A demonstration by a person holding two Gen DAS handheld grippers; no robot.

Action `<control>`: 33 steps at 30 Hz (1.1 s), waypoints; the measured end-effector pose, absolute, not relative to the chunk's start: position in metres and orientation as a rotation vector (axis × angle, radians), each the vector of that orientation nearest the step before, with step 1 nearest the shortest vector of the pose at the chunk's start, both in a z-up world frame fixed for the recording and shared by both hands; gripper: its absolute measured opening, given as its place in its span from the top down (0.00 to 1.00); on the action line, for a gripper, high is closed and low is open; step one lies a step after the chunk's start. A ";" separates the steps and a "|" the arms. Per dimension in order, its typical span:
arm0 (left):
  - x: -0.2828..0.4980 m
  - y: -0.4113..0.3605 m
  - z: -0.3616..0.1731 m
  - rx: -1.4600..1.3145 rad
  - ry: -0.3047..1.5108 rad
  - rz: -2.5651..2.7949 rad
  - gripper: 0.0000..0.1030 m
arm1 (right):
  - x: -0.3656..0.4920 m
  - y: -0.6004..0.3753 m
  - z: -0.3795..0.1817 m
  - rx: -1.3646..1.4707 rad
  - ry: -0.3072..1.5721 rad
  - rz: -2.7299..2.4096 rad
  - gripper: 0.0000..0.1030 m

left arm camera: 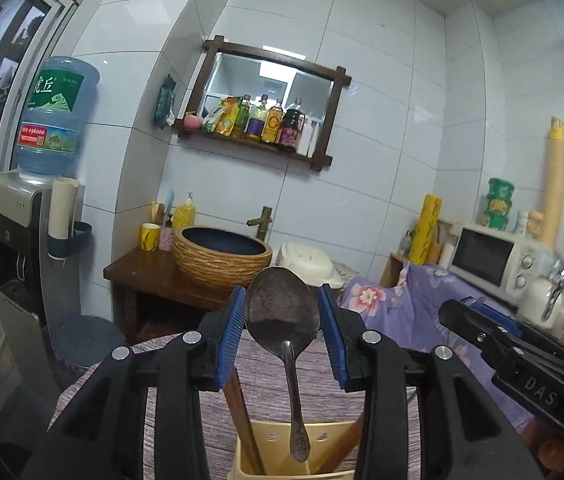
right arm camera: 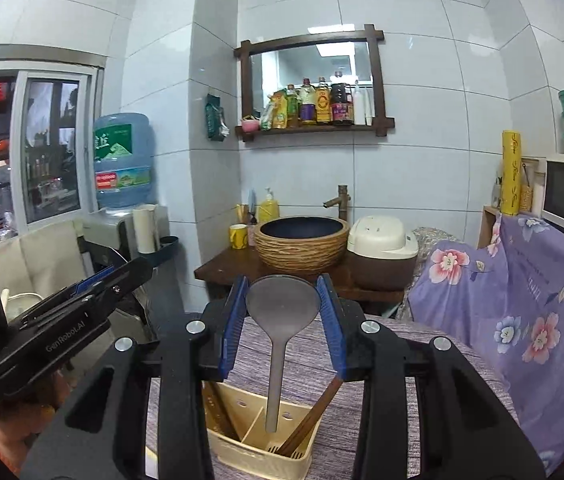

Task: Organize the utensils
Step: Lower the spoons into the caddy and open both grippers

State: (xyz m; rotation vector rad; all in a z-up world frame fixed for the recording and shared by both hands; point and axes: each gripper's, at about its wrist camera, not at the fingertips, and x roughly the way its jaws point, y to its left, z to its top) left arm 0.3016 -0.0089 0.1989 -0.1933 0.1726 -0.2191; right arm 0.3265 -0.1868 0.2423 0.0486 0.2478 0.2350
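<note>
Left gripper (left arm camera: pixel 282 312) is clamped on the bowl of a metal spoon (left arm camera: pixel 282 312), handle dangling over the cream utensil holder (left arm camera: pixel 249 456). Right gripper (right arm camera: pixel 284 304) pinches a grey spatula (right arm camera: pixel 282 308) the same way, handle down in the holder beside brown chopsticks (right arm camera: pixel 306 420).

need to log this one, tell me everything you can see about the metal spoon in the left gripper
The metal spoon is dull, darkened steel with a broad oval bowl, stained and speckled, and a slim handle ending in an embossed, patterned tip. It hangs upright, bowl up and handle down, with the left gripper clamping the bowl's edges between its blue pads. The handle tip dangles just above the cream utensil holder, seemingly not touching it. Brown chopsticks lean in the holder beside it.
</note>
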 end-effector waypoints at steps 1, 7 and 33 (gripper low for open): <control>0.303 -0.011 0.193 -0.175 0.171 -0.210 0.64 | 0.329 -0.187 0.234 0.054 0.260 0.231 0.64; 0.304 -0.018 0.146 -0.108 0.204 -0.188 0.64 | 0.334 -0.186 0.180 0.068 0.330 0.223 0.64; 0.288 0.001 0.104 -0.142 0.289 -0.206 0.49 | 0.325 -0.187 0.106 0.080 0.409 0.220 0.41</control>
